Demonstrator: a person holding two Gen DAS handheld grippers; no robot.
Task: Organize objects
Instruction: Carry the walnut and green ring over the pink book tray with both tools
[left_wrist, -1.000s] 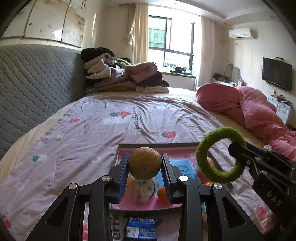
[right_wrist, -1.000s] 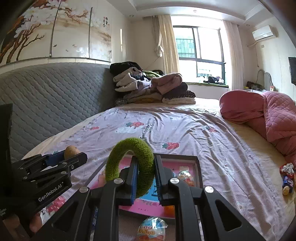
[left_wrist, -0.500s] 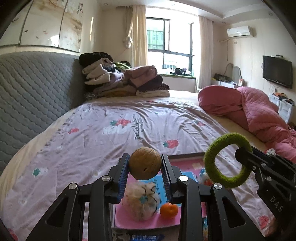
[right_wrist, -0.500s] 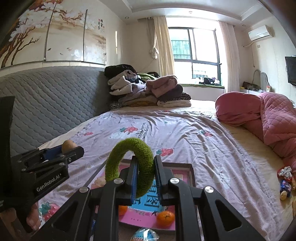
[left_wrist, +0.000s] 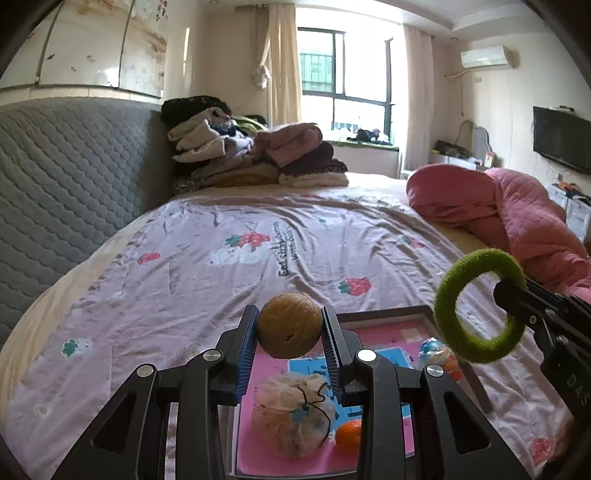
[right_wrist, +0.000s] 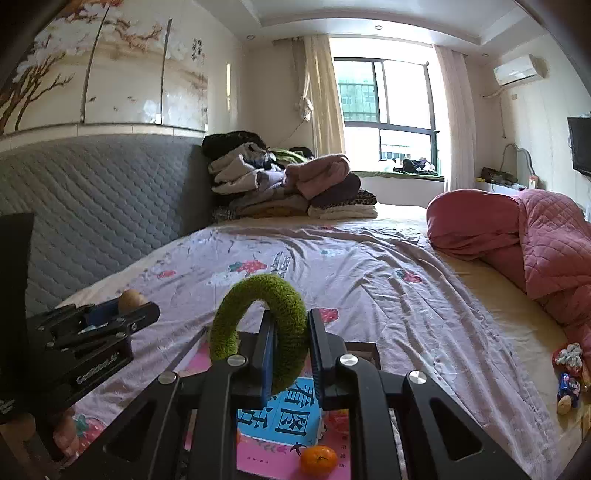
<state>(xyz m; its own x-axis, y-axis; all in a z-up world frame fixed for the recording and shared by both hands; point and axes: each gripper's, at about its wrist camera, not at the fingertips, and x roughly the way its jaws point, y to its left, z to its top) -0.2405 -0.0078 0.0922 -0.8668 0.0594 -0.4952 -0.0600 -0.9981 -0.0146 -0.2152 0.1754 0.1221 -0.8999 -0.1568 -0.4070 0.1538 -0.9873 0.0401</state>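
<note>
Evidently both tools are loaded: the left gripper (left_wrist: 289, 328) pinches a brown ball (left_wrist: 289, 326) between its blue pads, and the right gripper (right_wrist: 290, 345) is pressed together on one side of a fuzzy green ring (right_wrist: 264, 317), the rest of the loop standing up above the fingers. Below and just ahead of both tools lies a dark-framed tray (left_wrist: 388, 313) with a pink floor, resting on the lilac bedspread (left_wrist: 229, 266).

The step in hand looks like carrying these two things to the tray. To do it well, each tool should be brought over a bare patch of the pink floor and lowered close before the pads part, since the ball would likely roll on a drop. The ring is soft and should land flat.

The left view shows what sits directly under its fingers: a pale netted bundle (left_wrist: 293, 415), a small orange (left_wrist: 348, 435) beside it, and a foil-wrapped sweet (left_wrist: 436, 352) nearer the right tool. The right view instead shows the blue card with large characters (right_wrist: 286, 410), and small toys (right_wrist: 567, 373) far to its right at the bed's edge.
</note>
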